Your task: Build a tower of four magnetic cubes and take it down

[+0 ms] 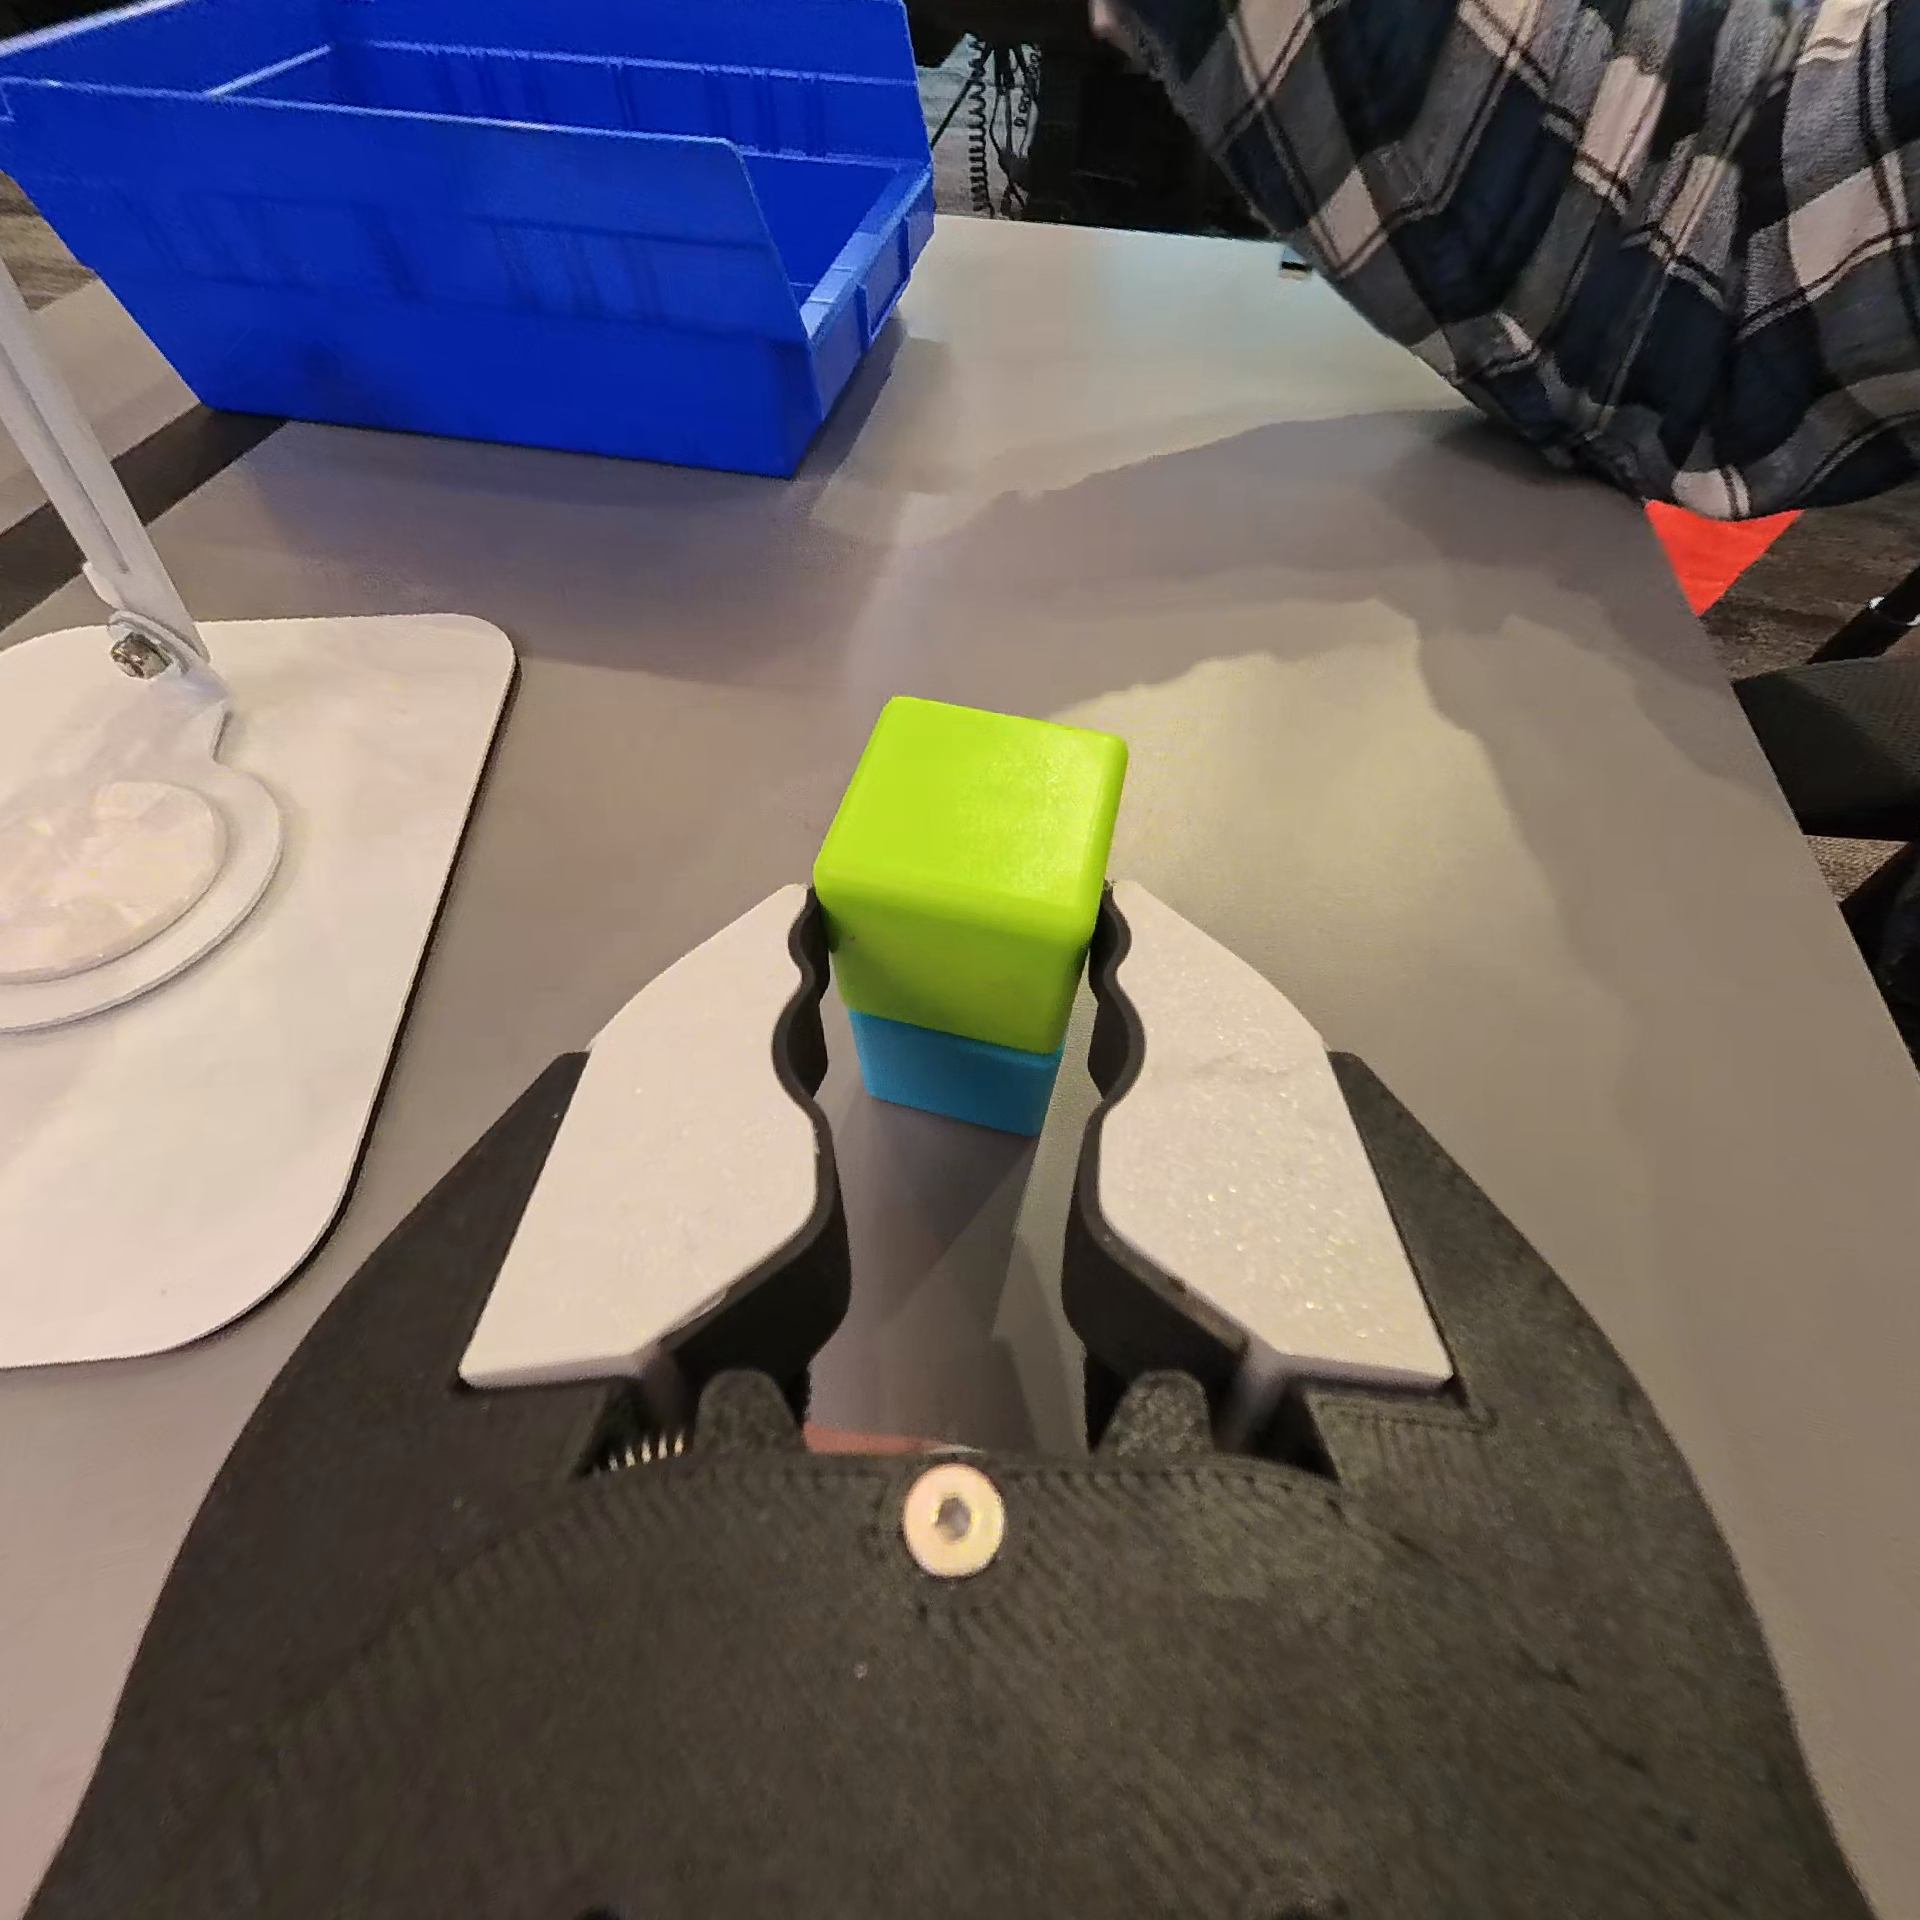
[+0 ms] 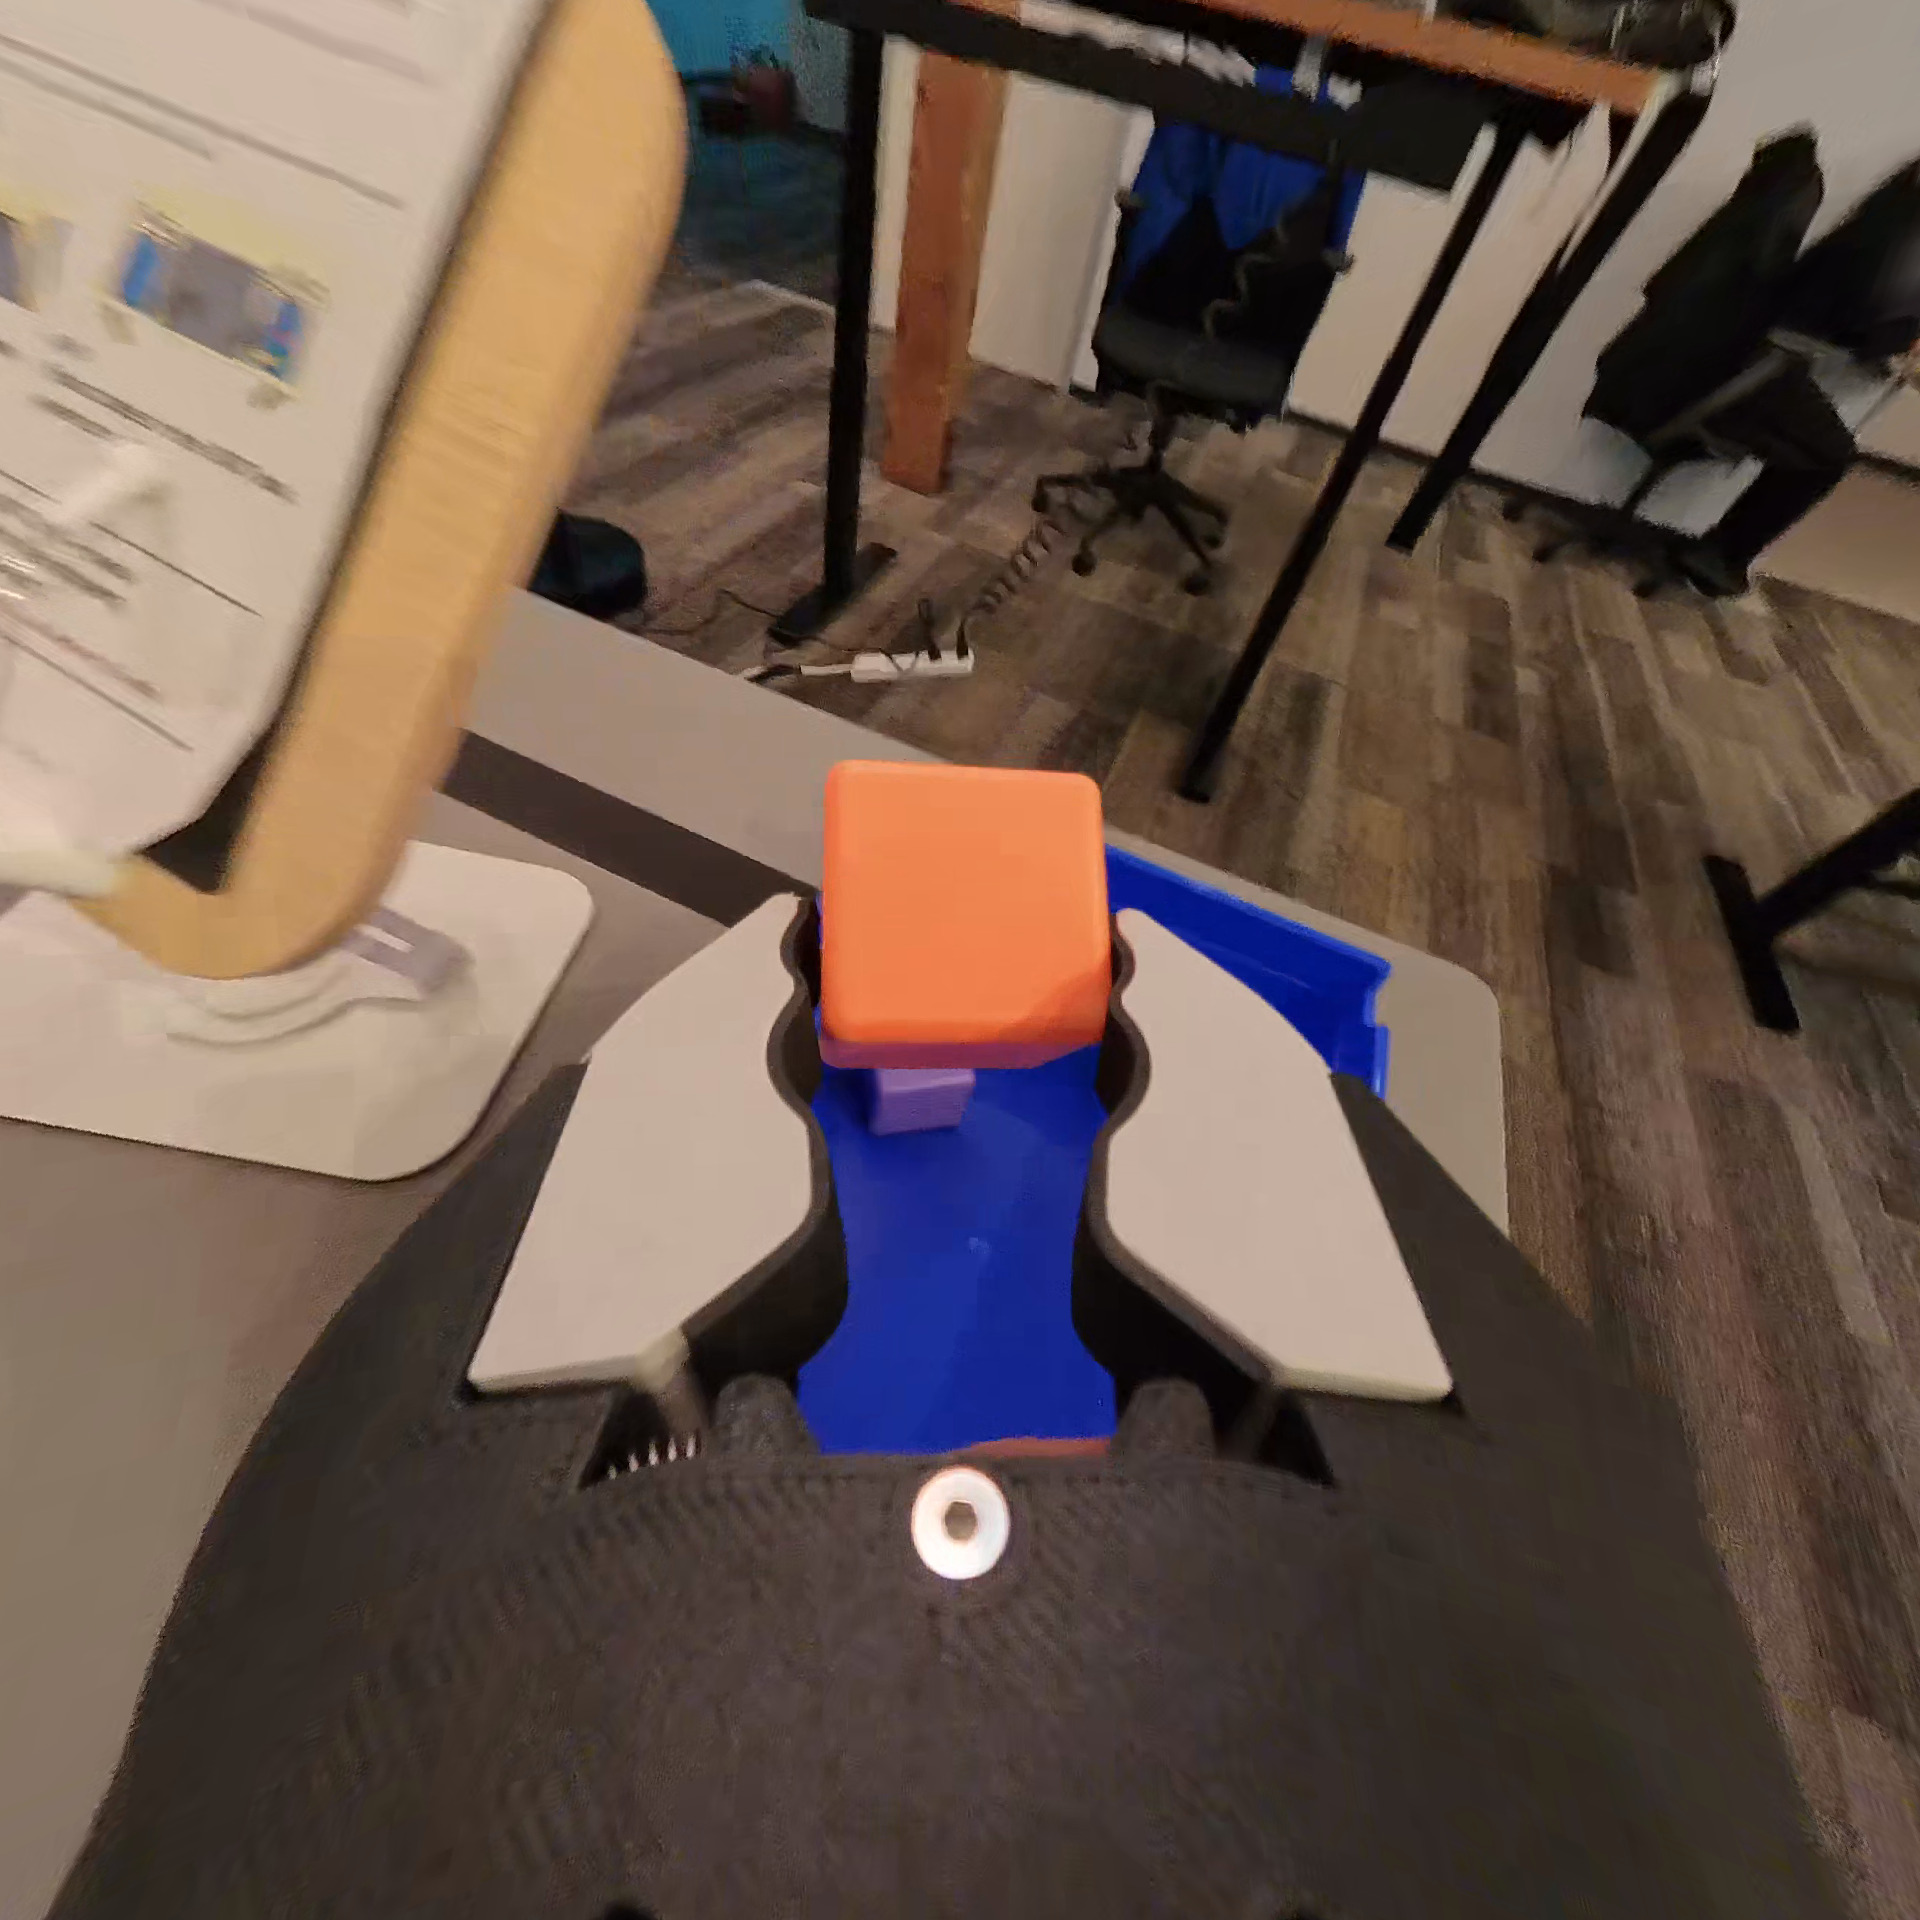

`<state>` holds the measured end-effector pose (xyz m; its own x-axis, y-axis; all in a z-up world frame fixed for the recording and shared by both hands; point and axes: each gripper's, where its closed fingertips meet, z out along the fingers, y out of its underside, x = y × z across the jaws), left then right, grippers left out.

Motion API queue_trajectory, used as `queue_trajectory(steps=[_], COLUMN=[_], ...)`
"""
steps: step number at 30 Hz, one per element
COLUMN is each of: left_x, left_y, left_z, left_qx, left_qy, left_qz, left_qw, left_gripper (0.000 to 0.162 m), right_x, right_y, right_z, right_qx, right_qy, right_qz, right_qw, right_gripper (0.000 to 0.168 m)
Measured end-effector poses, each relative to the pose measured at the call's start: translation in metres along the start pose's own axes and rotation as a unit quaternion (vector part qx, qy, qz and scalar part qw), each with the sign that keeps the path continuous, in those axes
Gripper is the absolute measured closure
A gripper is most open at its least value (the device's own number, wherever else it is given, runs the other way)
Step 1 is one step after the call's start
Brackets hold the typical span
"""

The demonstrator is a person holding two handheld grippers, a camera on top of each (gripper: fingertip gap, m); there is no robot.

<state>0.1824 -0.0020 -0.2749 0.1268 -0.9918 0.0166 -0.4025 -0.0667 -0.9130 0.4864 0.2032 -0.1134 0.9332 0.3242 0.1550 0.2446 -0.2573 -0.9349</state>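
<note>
Purple cube [image 2: 920, 1101] lies in blue bin [image 2: 966, 1299]; right gripper [image 2: 961, 966] clamps orange cube [image 2: 961, 914], left gripper [image 1: 961, 935] green cube [image 1: 966, 862].

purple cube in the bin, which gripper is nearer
Right. The right gripper, shut on the orange cube, is above the blue bin holding the purple cube. The left gripper grips the green cube on the table.

Blue bin [image 1: 468, 239] upper left of my left view, white stand base [image 1: 208, 935] at left edge, plaid sleeve [image 1: 1558, 229] upper right, office chairs [image 2: 1195, 343] behind my table [image 1: 1299, 935].
</note>
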Motion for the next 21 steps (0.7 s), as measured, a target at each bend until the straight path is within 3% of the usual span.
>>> queue_trajectory(steps=[10,21], left_x=[0.000,0.000], left_y=[0.000,0.000], left_z=[0.000,0.000], left_qx=[0.000,0.000], left_qy=[-0.001,-0.001], left_qz=[0.001,0.003], left_qw=[1.000,1.000], left_gripper=[0.114,0.114], right_x=[0.050,0.051], right_y=[0.089,0.149], right_z=[0.051,0.076], right_qx=[-0.107,-0.203], right_qy=[0.076,0.104], right_qz=[0.037,0.041], right_qw=[0.991,0.973], right_gripper=[0.116,0.116])
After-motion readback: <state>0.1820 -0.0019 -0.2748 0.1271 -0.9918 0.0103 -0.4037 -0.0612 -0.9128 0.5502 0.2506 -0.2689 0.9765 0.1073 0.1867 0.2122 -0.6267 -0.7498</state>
